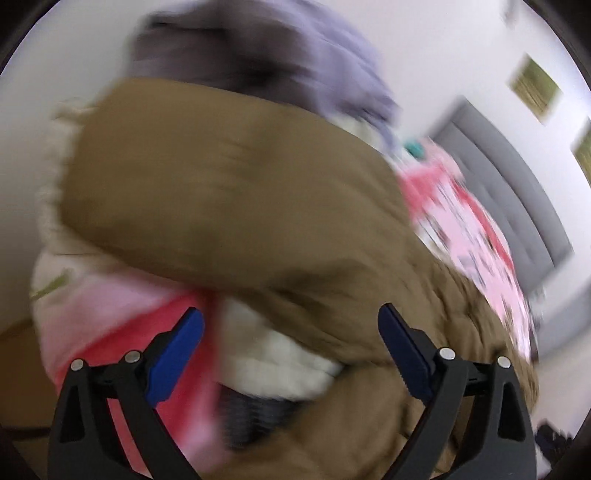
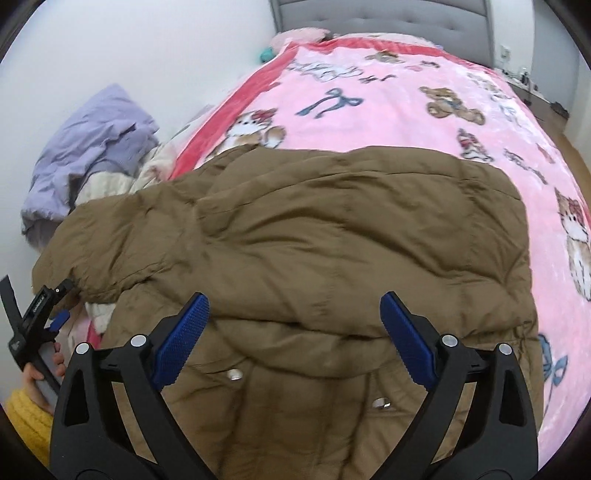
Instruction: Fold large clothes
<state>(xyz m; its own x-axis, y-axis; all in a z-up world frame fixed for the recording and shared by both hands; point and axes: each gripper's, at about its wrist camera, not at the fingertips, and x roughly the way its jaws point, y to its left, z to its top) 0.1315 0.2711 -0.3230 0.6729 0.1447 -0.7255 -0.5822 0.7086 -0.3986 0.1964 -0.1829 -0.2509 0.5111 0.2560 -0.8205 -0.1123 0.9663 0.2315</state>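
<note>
Blue-padded and spread wide, the right gripper [image 2: 293,334] hovers with nothing between its jaws, pointing down over the brown quilted puffer jacket [image 2: 314,236]. Straight below it, around six o'clock in the right wrist view, two metal snap buttons [image 2: 234,374] show on the jacket's front. Just ahead, at twelve o'clock of the gripper, a padded panel lies doubled across the body, so a first fold looks done, while a bulky sleeve runs out toward nine o'clock and lies loose. The jacket sits on the pink plush blanket with teddy bears and bows [image 2: 388,96], which covers the bed up to the grey tufted headboard [image 2: 384,18] at twelve o'clock.

Over at eight o'clock, the left gripper [image 2: 55,306] appears by the sleeve end, held in a hand above a yellow knitted cuff [image 2: 27,413]. In its own heavily blurred view the left gripper [image 1: 291,332] stands wide apart too, gripping nothing, with the brown sleeve ahead and cream fleece cloth [image 1: 280,362] under it. Beyond, at ten o'clock, a lilac crumpled garment [image 2: 92,140] waits in a heap by the wall.

Judging from this, the jacket is partly folded: the sleeve needs tucking, the length halving, and the lilac piece seems untouched.
</note>
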